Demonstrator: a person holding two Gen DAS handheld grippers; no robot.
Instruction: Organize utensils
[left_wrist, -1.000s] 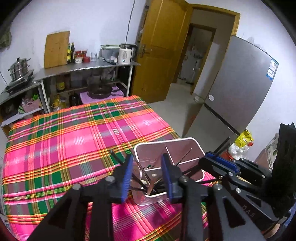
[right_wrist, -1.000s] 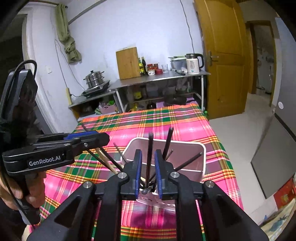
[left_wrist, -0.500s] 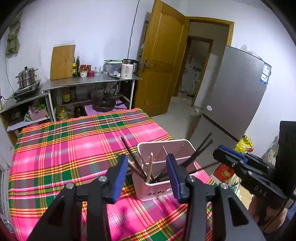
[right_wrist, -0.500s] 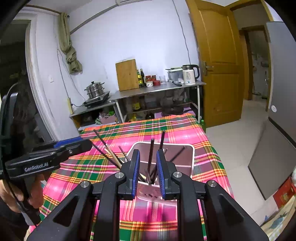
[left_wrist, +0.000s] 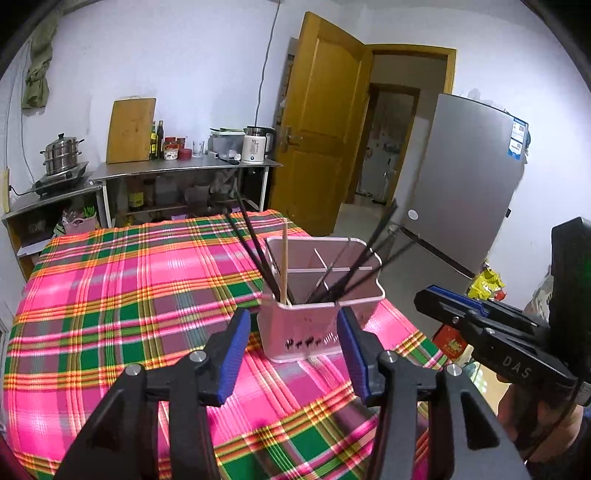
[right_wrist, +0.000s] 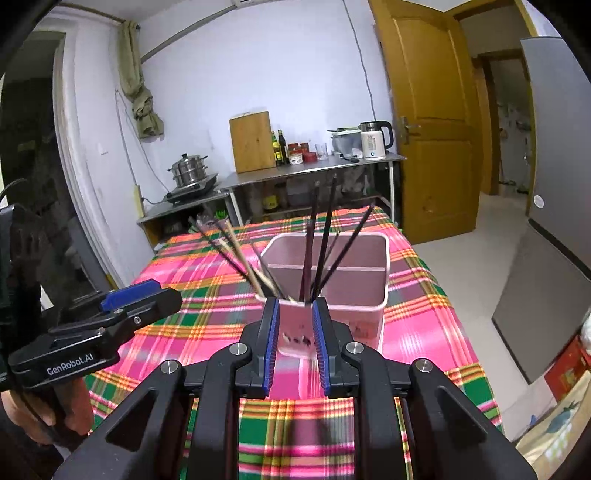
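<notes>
A pale pink utensil holder (left_wrist: 321, 321) with inner dividers stands on the plaid tablecloth near the table's right edge; it also shows in the right wrist view (right_wrist: 354, 295). Several dark chopsticks (left_wrist: 255, 247) and a light wooden one (left_wrist: 283, 266) lean out of it. My left gripper (left_wrist: 293, 354) is open and empty, just in front of the holder. My right gripper (right_wrist: 294, 347) is open with a narrow gap, empty, close to the holder's near corner. The chopsticks (right_wrist: 321, 240) stand up between its fingers in that view.
The table (left_wrist: 110, 295) wears a pink and green plaid cloth. A steel shelf (left_wrist: 177, 173) with kettle, bottles and cutting board stands behind. A grey fridge (left_wrist: 461, 192) and an open wooden door (left_wrist: 317, 122) are to the right.
Both grippers have pulled back and up from the holder. The left jaws have opened wider; the right jaws have opened a little. The chopsticks stay in the holder.
</notes>
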